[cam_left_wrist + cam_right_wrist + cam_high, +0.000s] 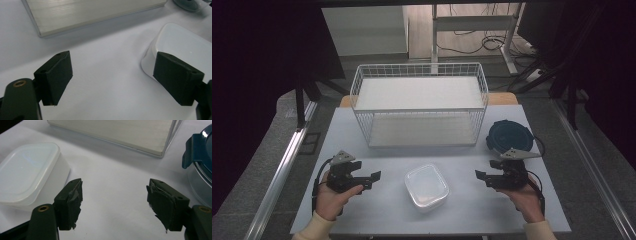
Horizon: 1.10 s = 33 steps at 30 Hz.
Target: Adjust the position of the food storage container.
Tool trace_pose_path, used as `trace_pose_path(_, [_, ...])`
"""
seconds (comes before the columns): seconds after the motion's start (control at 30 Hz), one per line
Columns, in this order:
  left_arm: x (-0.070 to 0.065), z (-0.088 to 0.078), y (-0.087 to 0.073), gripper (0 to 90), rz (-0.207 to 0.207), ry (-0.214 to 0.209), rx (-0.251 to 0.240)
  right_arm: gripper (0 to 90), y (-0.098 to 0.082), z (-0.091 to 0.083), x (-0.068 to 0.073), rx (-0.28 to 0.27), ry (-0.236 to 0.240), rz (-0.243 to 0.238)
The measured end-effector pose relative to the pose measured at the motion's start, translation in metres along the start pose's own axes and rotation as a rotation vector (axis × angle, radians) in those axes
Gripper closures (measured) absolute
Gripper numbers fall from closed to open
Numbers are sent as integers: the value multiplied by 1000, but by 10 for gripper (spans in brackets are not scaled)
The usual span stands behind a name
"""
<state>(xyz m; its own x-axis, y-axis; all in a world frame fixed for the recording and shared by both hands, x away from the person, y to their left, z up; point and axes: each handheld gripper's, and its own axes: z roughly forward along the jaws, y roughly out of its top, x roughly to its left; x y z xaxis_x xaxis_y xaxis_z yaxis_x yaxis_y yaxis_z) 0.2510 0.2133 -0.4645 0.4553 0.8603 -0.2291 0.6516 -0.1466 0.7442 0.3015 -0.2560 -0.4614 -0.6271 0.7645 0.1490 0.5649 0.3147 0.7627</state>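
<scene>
The tub (427, 186), a translucent plastic box with its lid on, sits at the front middle of the table (377, 220). It looks empty, so probably light, stiff enough yet slick and smooth-walled; its two long sides seem the best hold. It lies between the grippers, touching neither: the left gripper (368, 180) is near its left side, the right gripper (482, 179) near its right. Both have jaws spread wide, holding nothing. Behind stands a wire rack (419, 102), and a blue-lidded bowl (509, 137) beside the right hand (528, 199).
</scene>
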Motion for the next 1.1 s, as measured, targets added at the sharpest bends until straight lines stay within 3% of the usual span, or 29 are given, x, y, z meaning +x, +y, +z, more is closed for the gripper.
trace_pose_path(0.37, [-6, -7, -1, 150, 9, 4, -6, 374, 8, -5, -3, 3, 6, 1])
trace_pose_path(0.73, [-8, -4, 3, 148, 24, -3, 2, 404, 14, -12, -6, 3, -5, -1])
trace_pose_path(1.03, [0, -9, 4, 148, 2, 1, -12, 423, 30, -10, -18, 39, -20, 14])
trace_pose_path(1.1, [0, -9, 4, 147, 3, -2, -10, 437, 36, -11, -25, 39, -21, 36])
